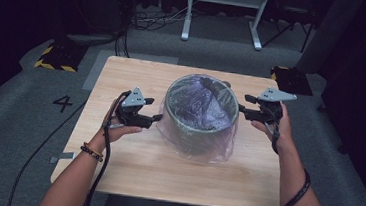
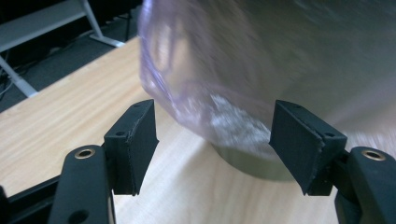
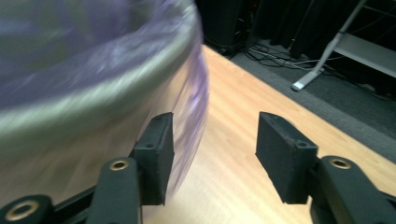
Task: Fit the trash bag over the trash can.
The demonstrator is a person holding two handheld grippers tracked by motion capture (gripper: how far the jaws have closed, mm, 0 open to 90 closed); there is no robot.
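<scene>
Meanwhile, a floor marking "4" (image 1: 63,103) reads beside the worktop (image 1: 131,153); both grippers, left (image 1: 155,117) and right (image 1: 242,108), apparently released, fingers (image 2: 135,144) spread, flank the plastic-lined pot (image 1: 200,115).

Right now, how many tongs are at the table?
2. The left tongs sit open just left of the bag-lined bin; the right tongs sit open at its right rim. Neither holds the plastic bag.

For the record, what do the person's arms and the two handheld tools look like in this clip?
Both tools, left tool and right tool, are black with flat black pads and brass-coloured rivets, and each is topped by a grey three-cornered plate. A black cable trails from each. The forearms are bare; the left wrist wears a beaded bracelet.
</scene>
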